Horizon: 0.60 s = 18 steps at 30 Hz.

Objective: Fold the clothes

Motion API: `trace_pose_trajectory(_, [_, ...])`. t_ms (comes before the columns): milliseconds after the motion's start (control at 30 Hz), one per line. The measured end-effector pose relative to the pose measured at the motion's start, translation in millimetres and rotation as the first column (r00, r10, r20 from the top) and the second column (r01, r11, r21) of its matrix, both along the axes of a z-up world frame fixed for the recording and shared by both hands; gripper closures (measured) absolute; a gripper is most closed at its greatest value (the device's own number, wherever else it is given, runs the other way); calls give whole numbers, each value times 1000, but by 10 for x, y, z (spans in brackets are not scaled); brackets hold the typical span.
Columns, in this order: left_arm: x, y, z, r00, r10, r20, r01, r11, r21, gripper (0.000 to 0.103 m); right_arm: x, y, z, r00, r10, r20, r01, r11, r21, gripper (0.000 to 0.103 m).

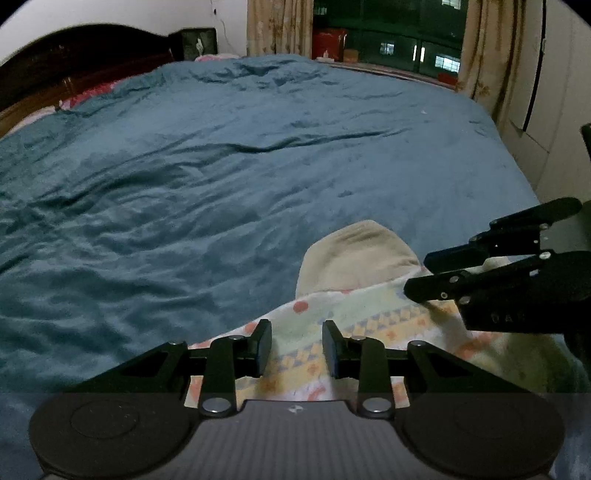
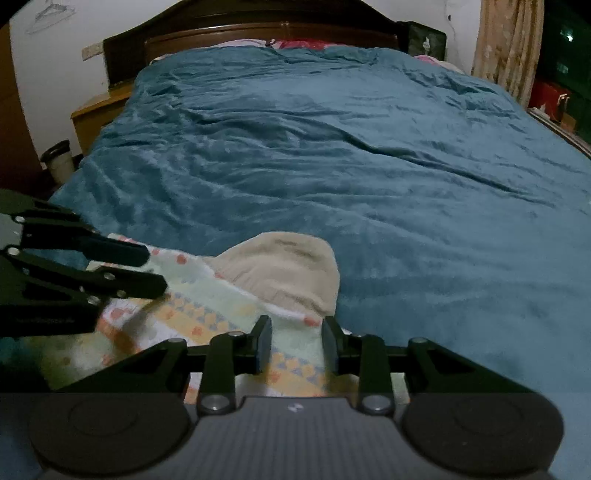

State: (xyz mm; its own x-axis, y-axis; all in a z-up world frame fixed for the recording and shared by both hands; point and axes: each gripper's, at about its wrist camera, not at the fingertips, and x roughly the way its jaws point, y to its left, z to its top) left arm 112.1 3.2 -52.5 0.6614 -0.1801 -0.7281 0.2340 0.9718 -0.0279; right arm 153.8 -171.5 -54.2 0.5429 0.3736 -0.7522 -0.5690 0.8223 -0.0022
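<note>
Patterned garment (image 1: pixel 369 310) with beige hood (image 1: pixel 354 254) lies on teal bed cover (image 1: pixel 221 184), near bed's foot edge. Left hand-held gripper (image 1: pixel 297 345) released, jaws apart over fabric. Right hand-held gripper (image 2: pixel 297 345) same, gaping, nothing pinched. Faint embossed letters on right one's side, too blurry to read.

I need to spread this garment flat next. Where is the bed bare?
The blue blanket lies bare from the beige hood to the headboard and out to both sides. It is crowded at the near edge: patterned garment, left gripper, right gripper.
</note>
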Motion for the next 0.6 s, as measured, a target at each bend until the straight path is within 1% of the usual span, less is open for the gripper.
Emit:
trace_pose_trajectory(133, [139, 27, -108, 999, 32, -26, -32, 999, -8, 70, 68, 36, -14, 1000, -6, 2, 6, 1000, 1, 73])
trace_pose_trajectory(333, [162, 153, -100, 997, 73, -21, -74, 995, -66, 69, 23, 169, 15, 999, 29, 18, -29, 1000, 0, 73])
trace_pose_trajectory(567, [104, 192, -83, 997, 82, -5, -82, 994, -77, 69, -32, 321, 48, 997, 70, 36, -70, 998, -2, 73])
trace_pose_trajectory(600, [98, 203, -85, 996, 84, 3, -84, 994, -66, 69, -49, 331, 48, 996, 75, 37, -75, 997, -3, 73])
